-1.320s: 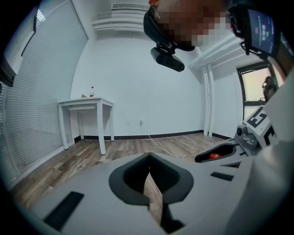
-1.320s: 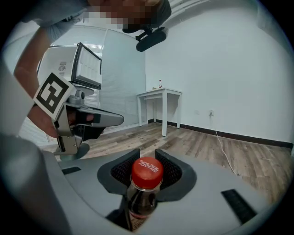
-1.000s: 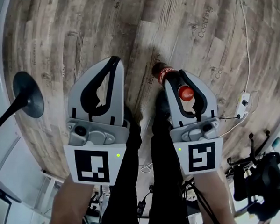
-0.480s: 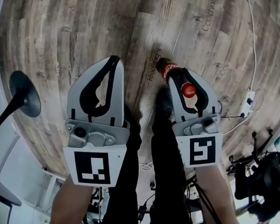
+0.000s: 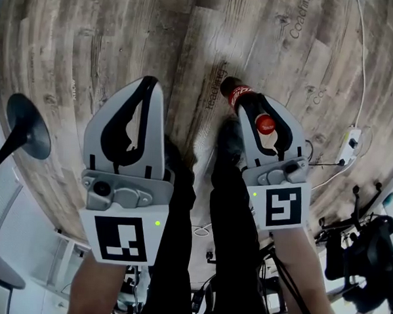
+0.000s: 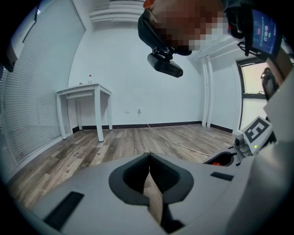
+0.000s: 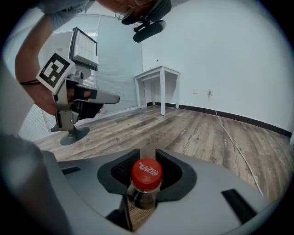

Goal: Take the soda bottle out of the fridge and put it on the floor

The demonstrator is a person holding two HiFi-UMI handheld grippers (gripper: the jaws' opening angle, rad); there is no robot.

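Left gripper [image 5: 148,85] is hanging idle over the wood-plank floor [image 5: 91,42], jaws together on nothing. Right gripper [image 5: 257,110] is clamping the soda bottle [image 5: 238,95] at the neck, just under the red cap. The bottle is tilting, base pointing toward the floor, and I'm judging it isn't down yet. No fridge is showing, so I'm reading this as the put-down step. Next move is calling for: bottle upright, base flat on planks, then jaws apart.

A soda bottle [image 5: 241,98] of dark cola, with a red cap and red label, is gripped by its neck just under the cap in the right gripper [image 5: 257,109]. Cap up, its base points toward the wood floor [image 5: 124,38].
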